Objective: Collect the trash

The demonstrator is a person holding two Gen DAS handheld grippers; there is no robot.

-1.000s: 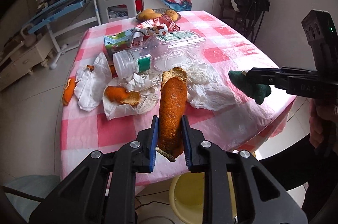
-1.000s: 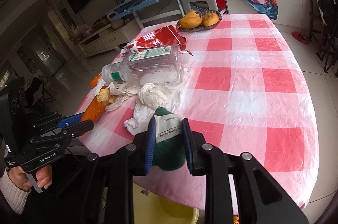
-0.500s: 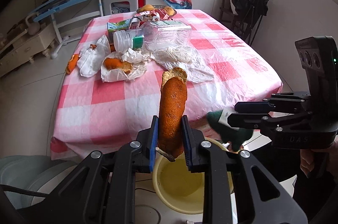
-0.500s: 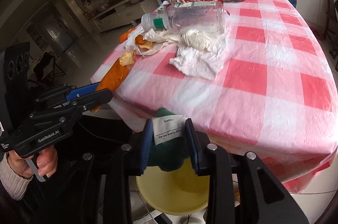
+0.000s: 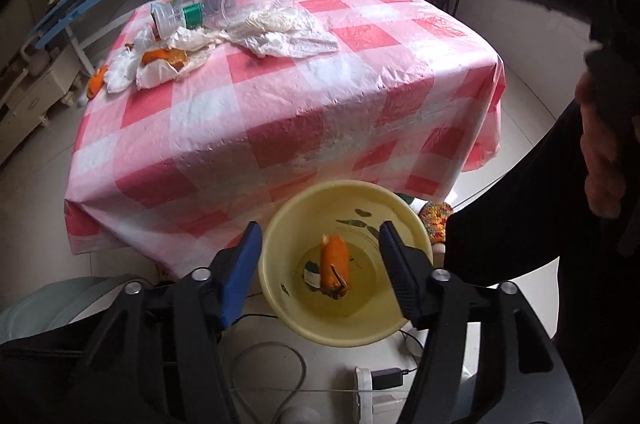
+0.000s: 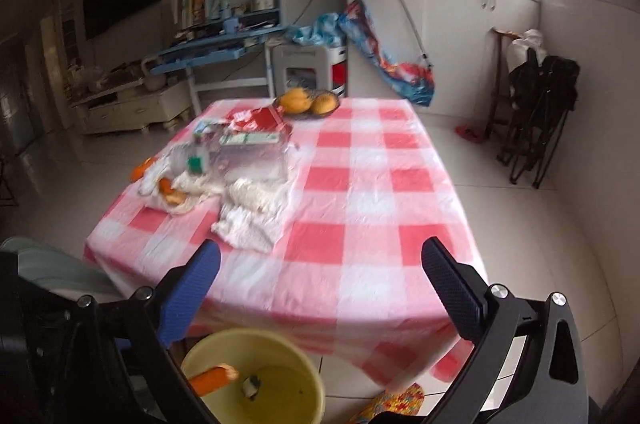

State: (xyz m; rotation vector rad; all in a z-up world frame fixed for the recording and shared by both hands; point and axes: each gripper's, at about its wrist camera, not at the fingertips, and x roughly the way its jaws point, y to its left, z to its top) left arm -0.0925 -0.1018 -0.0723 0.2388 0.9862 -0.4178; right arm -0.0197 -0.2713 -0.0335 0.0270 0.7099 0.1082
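In the left wrist view my left gripper (image 5: 318, 262) hangs over a yellow bucket (image 5: 280, 224) on the floor below the table edge. Its jaws are opening with nothing between them. The long orange peel (image 5: 335, 266) lies inside the bucket beside a small dark green scrap with a white label (image 5: 310, 270). My right gripper (image 6: 320, 288) faces the table, its jaws opening wide and empty. The bucket (image 6: 280, 340) shows below it with the peel (image 6: 214, 378) leaning inside. More trash sits on the checked table (image 6: 380, 224): a clear plastic bottle (image 6: 240, 156), crumpled tissues (image 6: 252, 212) and peel pieces (image 6: 168, 190).
A red wrapper (image 6: 264, 118) and a bowl of fruit (image 6: 308, 102) sit at the table's far end. A person's hand (image 5: 600, 152) and dark clothing fill the right of the left wrist view. Cables and a power strip (image 5: 380, 384) lie on the floor by the bucket.
Both grippers opened over the bucket. The orange peel left the left jaws and the green labelled scrap left the right jaws; both now lie in the bucket. The right view tilted up toward the table.
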